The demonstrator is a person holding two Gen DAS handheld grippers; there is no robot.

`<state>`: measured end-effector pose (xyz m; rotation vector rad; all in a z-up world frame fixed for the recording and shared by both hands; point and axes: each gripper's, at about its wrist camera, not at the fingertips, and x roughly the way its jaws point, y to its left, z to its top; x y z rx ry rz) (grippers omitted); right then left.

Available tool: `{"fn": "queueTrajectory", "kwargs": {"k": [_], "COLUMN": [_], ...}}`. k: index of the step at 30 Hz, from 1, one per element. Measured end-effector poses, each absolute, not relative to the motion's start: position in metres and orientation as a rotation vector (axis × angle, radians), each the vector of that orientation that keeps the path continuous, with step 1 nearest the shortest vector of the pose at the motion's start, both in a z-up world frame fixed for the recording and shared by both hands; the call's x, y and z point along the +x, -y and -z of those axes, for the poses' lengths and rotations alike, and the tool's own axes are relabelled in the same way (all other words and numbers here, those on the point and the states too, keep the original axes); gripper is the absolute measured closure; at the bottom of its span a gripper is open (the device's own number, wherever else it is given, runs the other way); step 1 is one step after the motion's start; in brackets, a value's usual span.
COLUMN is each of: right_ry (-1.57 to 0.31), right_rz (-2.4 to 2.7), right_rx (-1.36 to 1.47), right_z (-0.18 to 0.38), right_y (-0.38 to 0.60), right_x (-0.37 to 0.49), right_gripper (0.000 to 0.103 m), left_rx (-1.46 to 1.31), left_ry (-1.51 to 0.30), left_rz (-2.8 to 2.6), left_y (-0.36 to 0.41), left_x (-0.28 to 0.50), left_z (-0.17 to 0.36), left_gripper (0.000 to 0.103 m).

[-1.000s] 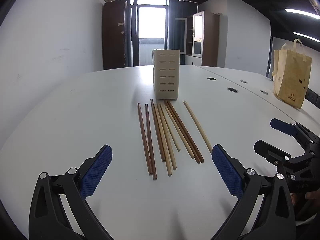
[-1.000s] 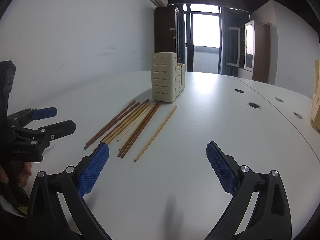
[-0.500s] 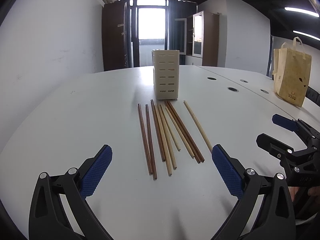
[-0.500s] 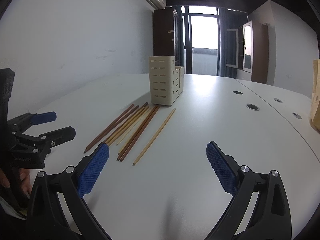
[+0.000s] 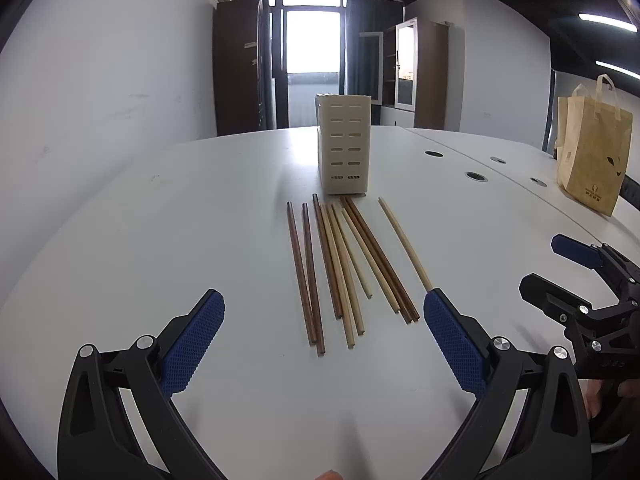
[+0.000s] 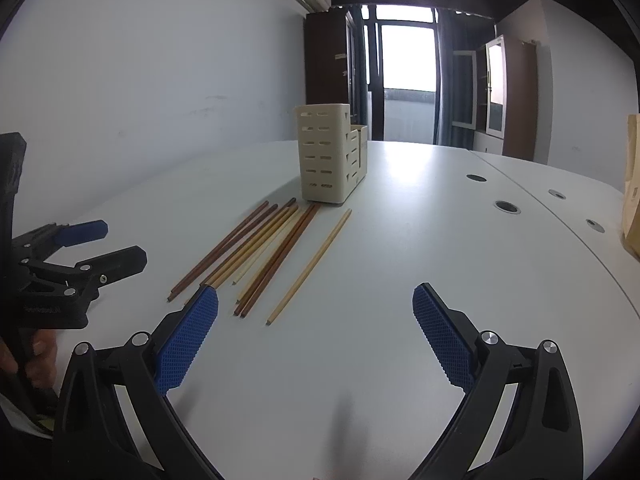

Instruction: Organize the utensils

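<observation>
Several wooden chopsticks, dark brown and pale, lie side by side on the white table, pointing at a cream slotted utensil holder that stands upright behind them. One pale chopstick lies apart on the right. My left gripper is open, low over the table just short of the chopsticks' near ends. In the right wrist view the chopsticks and holder sit ahead to the left, and my right gripper is open near the lone pale chopstick.
A tan paper bag stands at the table's far right. Round cable holes run along a seam right of the holder. Each gripper shows in the other's view: the right one, the left one.
Both grippers have shifted only slightly; the right gripper has drifted a little right and down in the left wrist view. Chopsticks and holder have not moved.
</observation>
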<state>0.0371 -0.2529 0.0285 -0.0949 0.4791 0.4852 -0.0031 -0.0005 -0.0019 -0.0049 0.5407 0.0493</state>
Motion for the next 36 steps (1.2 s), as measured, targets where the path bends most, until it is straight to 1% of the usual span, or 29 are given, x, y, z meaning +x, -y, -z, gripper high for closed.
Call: {"fn": "queueTrajectory", "kwargs": {"k": [17, 36], "right_ry": [-0.449, -0.466], "right_rz": [-0.494, -0.477], "right_rx": [-0.095, -0.112], "right_z": [-0.0323, -0.0332], "right_y": [0.2550, 0.2529], "right_x": [0.0315, 0.0318], "right_gripper": [0.004, 0.004], "left_rx": [-0.002, 0.006], "left_ry": [-0.531, -0.555], "left_rz": [-0.024, -0.045], "left_y": [0.0023, 0.0019], "left_x": [-0.0067, -0.0021], "left_z": [0.0003, 0.0022], "left_gripper": [0.006, 0.006]}}
